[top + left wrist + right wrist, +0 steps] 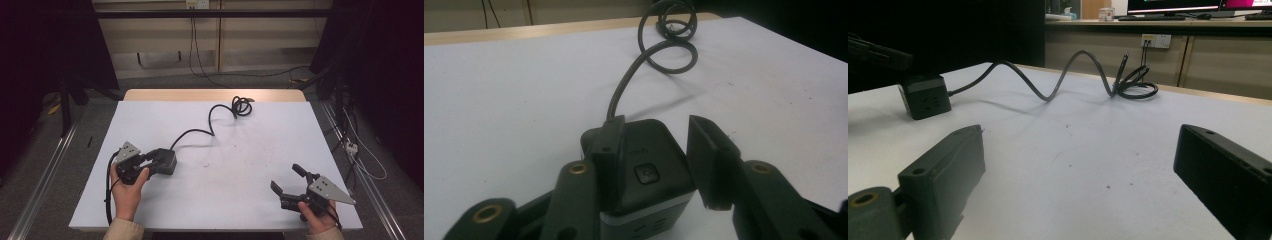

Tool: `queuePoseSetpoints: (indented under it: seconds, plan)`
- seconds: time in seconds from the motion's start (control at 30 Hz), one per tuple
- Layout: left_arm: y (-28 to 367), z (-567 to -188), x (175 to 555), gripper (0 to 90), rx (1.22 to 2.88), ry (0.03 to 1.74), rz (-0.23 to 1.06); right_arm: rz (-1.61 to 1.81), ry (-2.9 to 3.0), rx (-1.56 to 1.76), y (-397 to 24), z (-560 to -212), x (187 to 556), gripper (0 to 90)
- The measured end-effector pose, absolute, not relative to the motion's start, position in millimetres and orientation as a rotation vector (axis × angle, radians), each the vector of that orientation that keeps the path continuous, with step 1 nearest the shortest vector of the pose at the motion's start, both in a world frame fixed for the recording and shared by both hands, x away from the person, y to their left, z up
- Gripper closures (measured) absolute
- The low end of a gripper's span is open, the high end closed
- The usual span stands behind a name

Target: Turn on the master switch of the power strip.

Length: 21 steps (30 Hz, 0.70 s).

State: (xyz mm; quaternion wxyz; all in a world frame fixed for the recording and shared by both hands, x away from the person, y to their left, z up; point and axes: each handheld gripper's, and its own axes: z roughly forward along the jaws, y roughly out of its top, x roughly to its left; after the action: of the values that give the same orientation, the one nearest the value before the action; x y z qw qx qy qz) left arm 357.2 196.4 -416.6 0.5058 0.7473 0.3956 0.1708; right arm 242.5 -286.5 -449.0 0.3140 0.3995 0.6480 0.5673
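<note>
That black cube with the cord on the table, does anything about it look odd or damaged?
Nothing looks damaged. The black power cube sits flat on the white table between the jaws of the left gripper; one jaw lies against its side, the other stands off. Its cord snakes loosely to an untidy coil at the far edge.

A white surface (260, 150) lay on a wooden tabletop whose far edge (215, 94) showed. Beyond it stood pale wooden cabinets (165, 40) with a wall socket (197, 4) and hanging cables (192, 45). Grey floor (45, 150) and metal rails (47, 165) flanked it; dark curtains (45, 40) hung at both sides.
</note>
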Motion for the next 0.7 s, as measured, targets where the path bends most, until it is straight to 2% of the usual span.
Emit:
queuePoseSetpoints:
  seconds: [0.17,0.23,0.4,0.53,0.7]
  plan:
    - [196.6,-416.9,357.5,47.2,1.802,0.958,0.379,1.499,1.708,1.055,-286.1,-448.8,243.0,5.8]
    - [196.6,-416.5,357.3,38.4,1.803,0.964,0.383,1.499,1.711,1.053,-285.9,-449.0,243.2,5.8]
    - [197.1,-415.7,357.2,23.2,1.797,0.961,0.358,1.499,1.709,1.051,-286.8,-448.6,242.6,5.8]
    - [196.0,-415.6,356.0,15.8,1.815,0.948,0.359,1.501,1.709,1.052,-287.1,-448.4,242.8,5.8]
    - [196.8,-414.8,353.8,11.7,1.830,0.918,0.360,1.503,1.716,1.052,-286.2,-448.4,242.7,5.8]
